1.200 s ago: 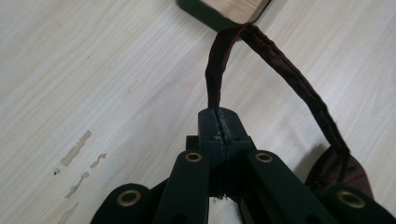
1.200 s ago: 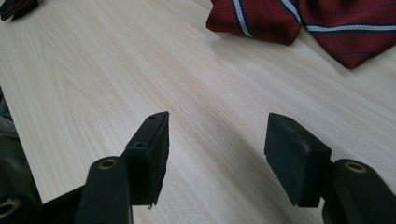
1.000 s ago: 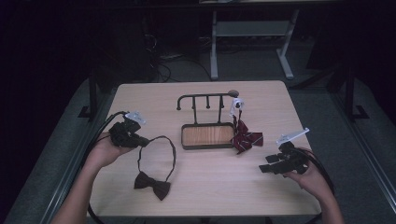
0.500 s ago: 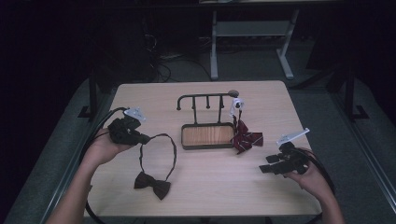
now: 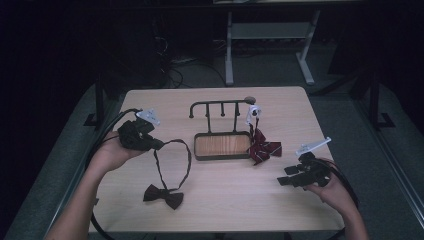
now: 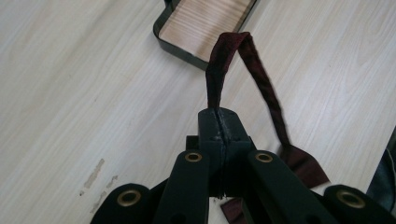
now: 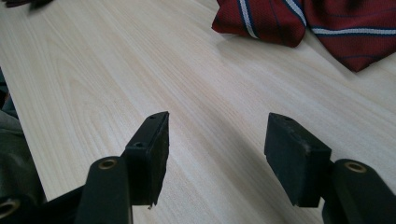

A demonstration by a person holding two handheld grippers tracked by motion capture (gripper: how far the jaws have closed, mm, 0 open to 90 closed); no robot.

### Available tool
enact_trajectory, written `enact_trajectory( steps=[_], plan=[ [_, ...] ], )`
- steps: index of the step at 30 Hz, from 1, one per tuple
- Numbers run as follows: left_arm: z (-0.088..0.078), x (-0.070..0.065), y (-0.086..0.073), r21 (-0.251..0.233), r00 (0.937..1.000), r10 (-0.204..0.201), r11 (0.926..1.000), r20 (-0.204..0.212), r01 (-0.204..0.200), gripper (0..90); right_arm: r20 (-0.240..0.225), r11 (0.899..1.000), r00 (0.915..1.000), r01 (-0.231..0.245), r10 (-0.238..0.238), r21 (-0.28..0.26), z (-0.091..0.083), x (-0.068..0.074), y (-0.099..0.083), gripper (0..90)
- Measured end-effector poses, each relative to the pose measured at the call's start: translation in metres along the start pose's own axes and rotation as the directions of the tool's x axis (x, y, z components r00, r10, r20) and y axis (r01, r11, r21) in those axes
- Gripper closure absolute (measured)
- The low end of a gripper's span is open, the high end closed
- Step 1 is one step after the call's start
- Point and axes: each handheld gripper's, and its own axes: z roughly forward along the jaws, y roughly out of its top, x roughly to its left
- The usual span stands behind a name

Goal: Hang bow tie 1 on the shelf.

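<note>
— Left hand-held gripper (image 6: 219, 122): what can you make out of it?

— Its two black jaws are pressed together on the strap (image 6: 219, 70) of a dark bow tie (image 5: 163, 195). Seen along the jaws, the strap is a narrow, flat, maroon ribbon that rises ahead of them, folds over and runs back down beside them. In the high view that same loop hangs from the gripper, and the bow lies on the desk (image 5: 165, 105) below and toward the person. The bow's weave is too dark to read there.

— And past those jaws?

— A corner of a tray (image 6: 180, 46), dark rounded rim, pale wood-grain bottom, cut off by the picture's top edge. It is the base of a thin black rack (image 5: 220, 106) with short pegs.

— Right hand-held gripper (image 7: 215, 140)?

— Jaws standing apart, holding nothing, flat square pads (image 7: 292, 151) facing each other above bare pale wood grain. Ahead of them, near but not touching, lies a striped bow tie (image 7: 299, 18), red woven cloth with thin white and blue lines, its upper part cropped. In the high view it sits just beside the tray's far corner, under a small white object (image 5: 254, 112) on the rack that I cannot identify.

— Hands?

— Each hand wraps its gripper's body; cables trail off toward the person.
</note>
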Motion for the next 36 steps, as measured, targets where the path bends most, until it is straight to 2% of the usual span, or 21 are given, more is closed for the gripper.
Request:
enact_trajectory(
  steps=[14, 36],
  plan=[
    [-0.013, -0.002, 0.019, -0.001, 0.9989, 0.037, 0.9993, -0.027, -0.037, 89.8, -0.002, 1.000, 1.0000, 0.005, -0.005, 0.001, 0.001, 0.000, 0.001, 40.1],
    [-0.017, 0.005, 0.057, -0.001, 0.9978, 0.046, 0.9989, -0.048, -0.046, 89.8, -0.001, 1.000, 1.0000, 0.000, 0.000, -0.009, -0.004, -0.001, 0.000, 40.1]
  ],
)
